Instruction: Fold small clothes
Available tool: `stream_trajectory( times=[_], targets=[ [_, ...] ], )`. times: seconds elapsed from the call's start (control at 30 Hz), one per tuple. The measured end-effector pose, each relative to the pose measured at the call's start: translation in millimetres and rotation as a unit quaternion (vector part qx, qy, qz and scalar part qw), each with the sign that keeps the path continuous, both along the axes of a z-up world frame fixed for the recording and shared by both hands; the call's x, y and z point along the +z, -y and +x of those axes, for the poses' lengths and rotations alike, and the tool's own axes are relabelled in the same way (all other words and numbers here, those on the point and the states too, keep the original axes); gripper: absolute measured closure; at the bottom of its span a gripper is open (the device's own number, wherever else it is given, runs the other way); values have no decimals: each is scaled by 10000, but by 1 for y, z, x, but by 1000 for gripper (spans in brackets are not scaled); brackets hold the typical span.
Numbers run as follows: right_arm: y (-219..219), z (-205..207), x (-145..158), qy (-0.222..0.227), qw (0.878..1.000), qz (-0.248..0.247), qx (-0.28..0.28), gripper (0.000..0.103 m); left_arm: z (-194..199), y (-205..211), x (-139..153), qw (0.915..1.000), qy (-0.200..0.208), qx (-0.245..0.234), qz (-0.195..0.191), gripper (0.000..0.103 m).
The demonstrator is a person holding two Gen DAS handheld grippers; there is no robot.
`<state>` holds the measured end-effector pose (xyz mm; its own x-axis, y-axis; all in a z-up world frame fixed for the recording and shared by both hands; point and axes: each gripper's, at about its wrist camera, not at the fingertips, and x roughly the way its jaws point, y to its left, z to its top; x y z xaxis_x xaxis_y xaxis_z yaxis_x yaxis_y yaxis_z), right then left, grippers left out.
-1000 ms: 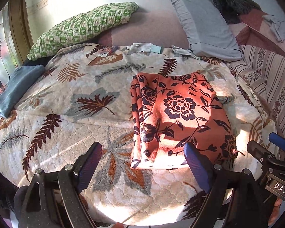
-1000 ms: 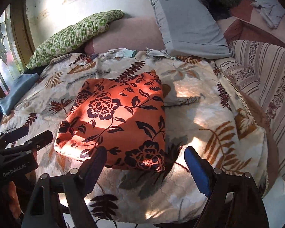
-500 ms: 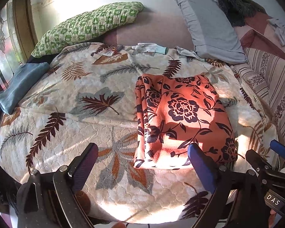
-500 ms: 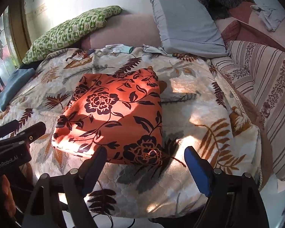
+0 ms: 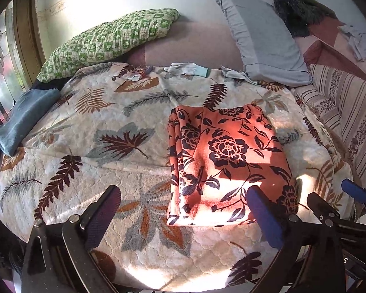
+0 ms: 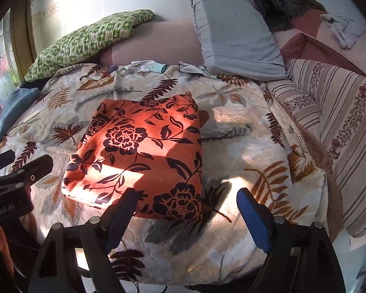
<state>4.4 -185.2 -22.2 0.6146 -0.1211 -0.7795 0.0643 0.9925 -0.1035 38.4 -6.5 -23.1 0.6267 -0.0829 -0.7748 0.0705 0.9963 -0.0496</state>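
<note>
Left wrist view has our left gripper (image 5: 183, 210) with jaws opening wide and nothing between the pads, and the folded orange floral cloth (image 5: 228, 163) lies flat on the leaf-print blanket (image 5: 85, 127) just ahead, its near right corner behind our right finger (image 5: 263, 217). Over on the right wrist view, our right gripper (image 6: 188, 213) stands wide and empty too, the cloth's near edge just beyond our left finger (image 6: 120, 216).

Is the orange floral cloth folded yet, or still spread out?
Folded. The orange floral cloth lies as a compact rectangle on the bed cover, layered edges showing along one side.
</note>
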Motion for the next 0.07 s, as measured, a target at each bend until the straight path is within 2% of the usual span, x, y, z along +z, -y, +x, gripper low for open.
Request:
stream_trajectory(
  times=[0.07],
  targets=[
    [0, 2, 0, -4, 10000, 6, -13, 17, 3, 2, 0, 10000, -29, -7, 11, 0]
  ],
)
